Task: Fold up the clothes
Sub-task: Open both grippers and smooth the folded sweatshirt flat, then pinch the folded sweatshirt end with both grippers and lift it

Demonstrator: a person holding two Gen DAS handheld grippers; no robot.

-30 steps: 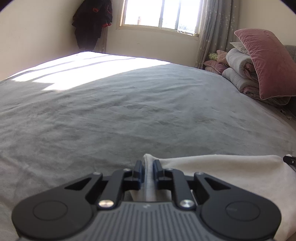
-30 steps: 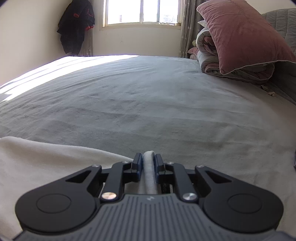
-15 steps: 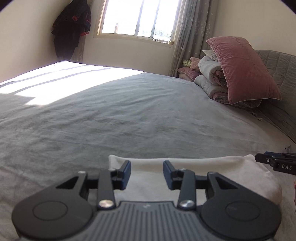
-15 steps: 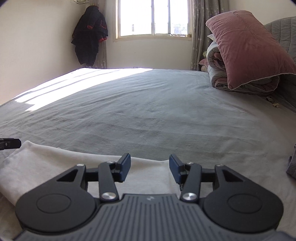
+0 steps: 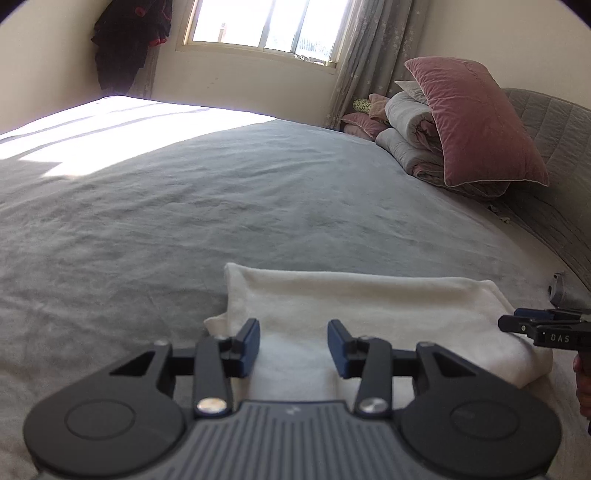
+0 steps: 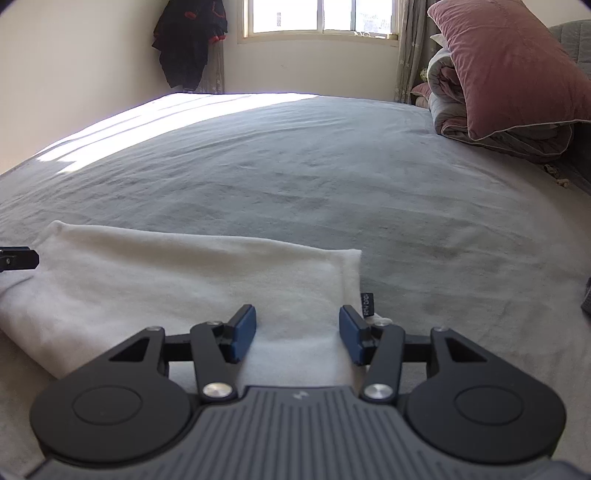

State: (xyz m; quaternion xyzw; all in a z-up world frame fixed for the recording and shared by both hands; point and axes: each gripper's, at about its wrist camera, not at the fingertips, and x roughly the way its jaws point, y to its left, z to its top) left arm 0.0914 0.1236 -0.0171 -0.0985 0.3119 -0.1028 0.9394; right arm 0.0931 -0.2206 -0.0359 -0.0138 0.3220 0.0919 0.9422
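Lying folded into a flat rectangle on a grey bed [image 5: 184,206], a cream fleece garment [image 5: 369,306] sits directly below two handheld grippers. With its blue-padded fingers spread wide and empty, the left gripper [image 5: 293,345] hovers over the garment's left end. Likewise released, the right gripper [image 6: 297,334] hangs over the right end, where a small black label [image 6: 368,303] pokes out from the cloth's edge. Each gripper's tip shows at the margin of the other's view. Toward the headboard, a pink velvet pillow [image 5: 476,122] leans on a rolled grey quilt [image 5: 410,118]. Sunlight from the window [image 5: 266,26] falls across the far side of the bed, and a dark jacket [image 6: 190,40] hangs in the corner.
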